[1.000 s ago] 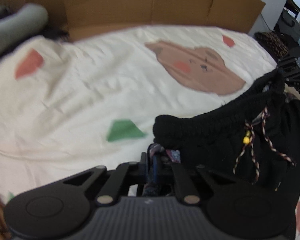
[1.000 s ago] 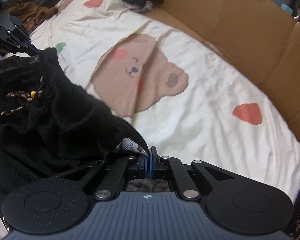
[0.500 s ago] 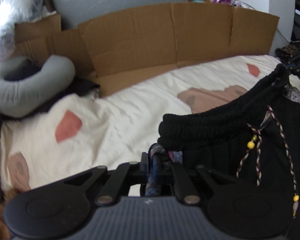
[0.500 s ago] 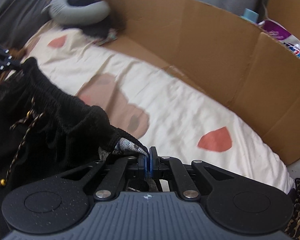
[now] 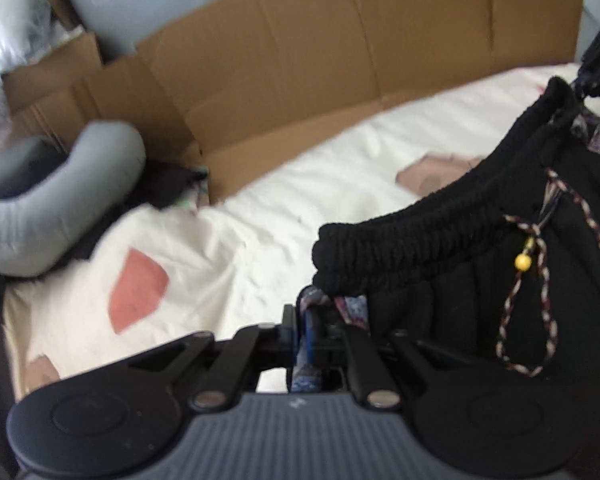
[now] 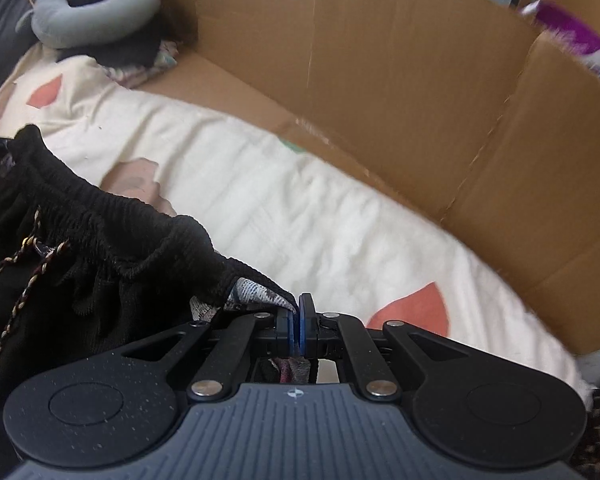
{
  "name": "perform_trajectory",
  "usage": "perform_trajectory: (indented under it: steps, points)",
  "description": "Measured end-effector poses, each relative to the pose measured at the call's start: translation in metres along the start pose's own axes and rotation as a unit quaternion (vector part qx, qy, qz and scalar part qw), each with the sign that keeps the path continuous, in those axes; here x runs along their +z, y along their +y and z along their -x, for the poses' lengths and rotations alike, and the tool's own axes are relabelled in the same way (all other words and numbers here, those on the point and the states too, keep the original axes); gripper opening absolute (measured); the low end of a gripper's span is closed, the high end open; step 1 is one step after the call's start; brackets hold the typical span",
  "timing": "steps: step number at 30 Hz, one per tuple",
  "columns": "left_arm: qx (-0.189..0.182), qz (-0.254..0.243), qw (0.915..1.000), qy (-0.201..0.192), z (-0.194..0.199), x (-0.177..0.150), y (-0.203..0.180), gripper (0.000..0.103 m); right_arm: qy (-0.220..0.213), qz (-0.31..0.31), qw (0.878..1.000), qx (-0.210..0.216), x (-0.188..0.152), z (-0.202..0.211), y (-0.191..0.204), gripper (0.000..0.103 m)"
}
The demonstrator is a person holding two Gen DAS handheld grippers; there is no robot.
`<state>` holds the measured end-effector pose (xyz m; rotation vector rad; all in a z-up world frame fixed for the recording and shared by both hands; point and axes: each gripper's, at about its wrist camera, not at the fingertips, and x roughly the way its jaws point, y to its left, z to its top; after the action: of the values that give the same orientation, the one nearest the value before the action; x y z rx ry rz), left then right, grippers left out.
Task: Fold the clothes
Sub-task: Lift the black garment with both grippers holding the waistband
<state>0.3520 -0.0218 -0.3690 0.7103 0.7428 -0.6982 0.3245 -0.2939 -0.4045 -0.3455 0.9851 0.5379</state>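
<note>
Black shorts (image 5: 460, 248) hang above the cream bedsheet (image 5: 268, 208) in the left wrist view, their waistband corner pinched by the left gripper (image 5: 306, 320), jaws clamped tight. Right wrist view: the right gripper (image 6: 300, 320) clamps the opposite corner, jaws fully closed, beside the cardboard wall (image 6: 380, 80).

Your light is soft daylight, coming in from the upper left of both views — it blows out to white there, washing over the grey pillow (image 5: 56, 208). The cream sheet (image 6: 308, 216) reads bright and even, with faint shadows in its wrinkles. The black garment (image 5: 460, 264) swallows detail. Motion blur smears the cardboard wall (image 6: 400, 92) and far edges, and fisheye bending curves every border — corners vignette dark.
</note>
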Motion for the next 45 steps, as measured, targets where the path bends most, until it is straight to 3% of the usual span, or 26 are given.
perform_trajectory:
  steps: [9,16,30,40,43,45]
  points:
    - [0.007,-0.004,0.9994,0.032,-0.028,-0.004,-0.001,0.004,0.017,-0.009,1.000,0.010,-0.001,-0.034,-0.001,0.000]
    - [0.029,-0.015,0.9992,0.022,-0.026,0.006,-0.004,0.004,0.000,0.002,1.000,-0.025,0.008,-0.026,-0.002,0.000]
    - [0.089,-0.010,0.9959,-0.002,-0.031,0.050,0.019,0.004,-0.016,0.020,0.995,-0.095,0.078,-0.037,-0.011,0.000]
    - [0.135,-0.025,0.9904,0.015,-0.050,0.078,0.038,0.004,-0.015,0.030,0.993,-0.117,0.121,-0.047,-0.001,0.000]
    - [0.136,-0.031,0.9899,0.025,-0.058,0.084,0.042,0.004,-0.006,0.024,0.992,-0.126,0.131,-0.054,0.002,0.000]
    - [0.122,-0.023,0.9908,0.052,-0.069,0.084,0.044,0.005,0.002,0.026,0.991,-0.131,0.136,-0.062,0.006,0.001]
